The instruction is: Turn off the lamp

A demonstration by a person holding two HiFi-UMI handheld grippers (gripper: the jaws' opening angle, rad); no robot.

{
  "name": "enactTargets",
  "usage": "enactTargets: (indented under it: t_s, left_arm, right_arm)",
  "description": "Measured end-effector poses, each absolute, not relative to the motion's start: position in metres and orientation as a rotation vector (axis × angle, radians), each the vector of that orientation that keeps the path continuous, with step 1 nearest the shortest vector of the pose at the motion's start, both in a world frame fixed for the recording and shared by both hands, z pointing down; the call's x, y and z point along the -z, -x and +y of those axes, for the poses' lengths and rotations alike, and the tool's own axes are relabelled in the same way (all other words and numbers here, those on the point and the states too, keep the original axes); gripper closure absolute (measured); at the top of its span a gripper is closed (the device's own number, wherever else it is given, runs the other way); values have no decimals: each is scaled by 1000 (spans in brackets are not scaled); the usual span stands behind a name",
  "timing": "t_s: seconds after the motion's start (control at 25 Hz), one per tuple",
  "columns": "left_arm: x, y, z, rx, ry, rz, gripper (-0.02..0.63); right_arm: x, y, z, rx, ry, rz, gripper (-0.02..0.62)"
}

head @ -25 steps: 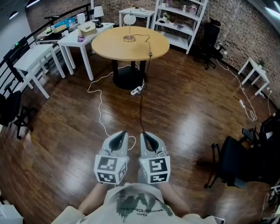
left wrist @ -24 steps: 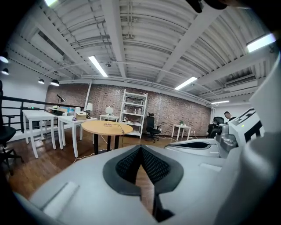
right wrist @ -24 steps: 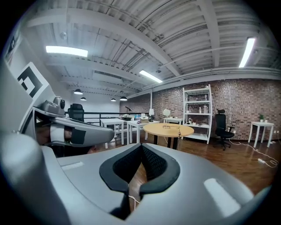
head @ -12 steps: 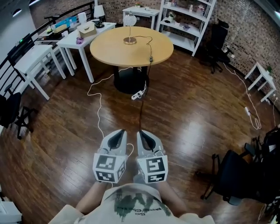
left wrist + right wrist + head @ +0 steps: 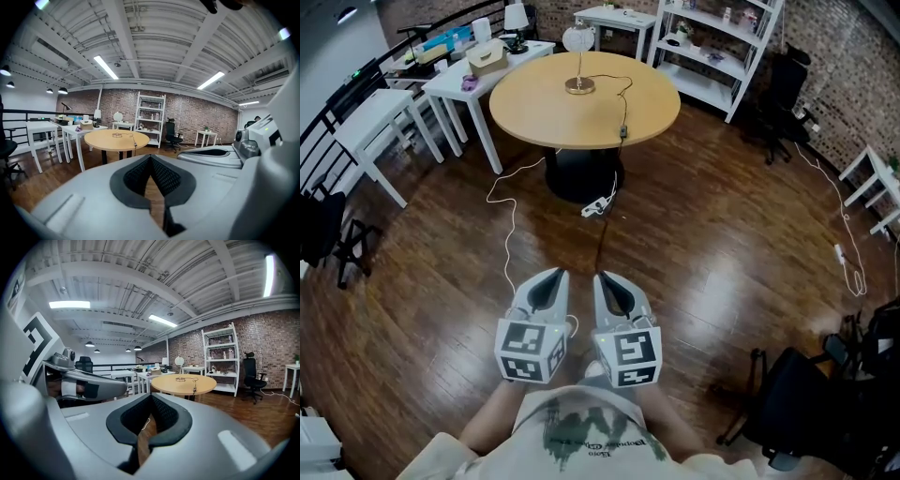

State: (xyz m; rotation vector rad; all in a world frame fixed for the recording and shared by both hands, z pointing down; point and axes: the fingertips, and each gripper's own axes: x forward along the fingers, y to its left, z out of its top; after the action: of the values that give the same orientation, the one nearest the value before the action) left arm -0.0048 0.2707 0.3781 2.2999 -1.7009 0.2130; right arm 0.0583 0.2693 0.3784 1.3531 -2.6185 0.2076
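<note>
Tan table; white-globed lamp, brass base; dark brown plank floor.

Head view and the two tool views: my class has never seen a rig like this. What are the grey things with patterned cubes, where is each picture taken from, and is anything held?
No robot: a person holds a two-jaw tool in each hand. The head view comes from a camera on the person's head, looking down at the left tool and right tool, side by side above the floor; the patterned cubes belong to them. The other two pictures come from a camera riding on each tool, looking along its jaws. In both, the jaws are closed with nothing between them. Ahead stands a round table carrying a lamp, its cord trailing over the edge. The tools are far from it; the lamp is untouched.
</note>
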Motion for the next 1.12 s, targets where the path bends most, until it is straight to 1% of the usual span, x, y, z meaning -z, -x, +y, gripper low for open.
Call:
enactTargets:
  t_s: [0.28,0.56,0.84,1.12]
  left_arm:
    - [-382,-5,239,-247,-2265,-1757,611]
    - [-388,-11,213,-255,-2257,-1758,611]
    - [-400,-3,169,-238,-2254,-1733,611]
    - [-406,14,100,-223,-2256,-1706,611]
  right_arm:
    - [-390,-79,235,-229,-1316,-2622,595]
    - [-398,-82,209,-232,-1287,-2617,595]
    - [-409,-72,167,-241,-1284,-2597,595]
    - [-410,-53,101,-222,-1293,-2571,595]
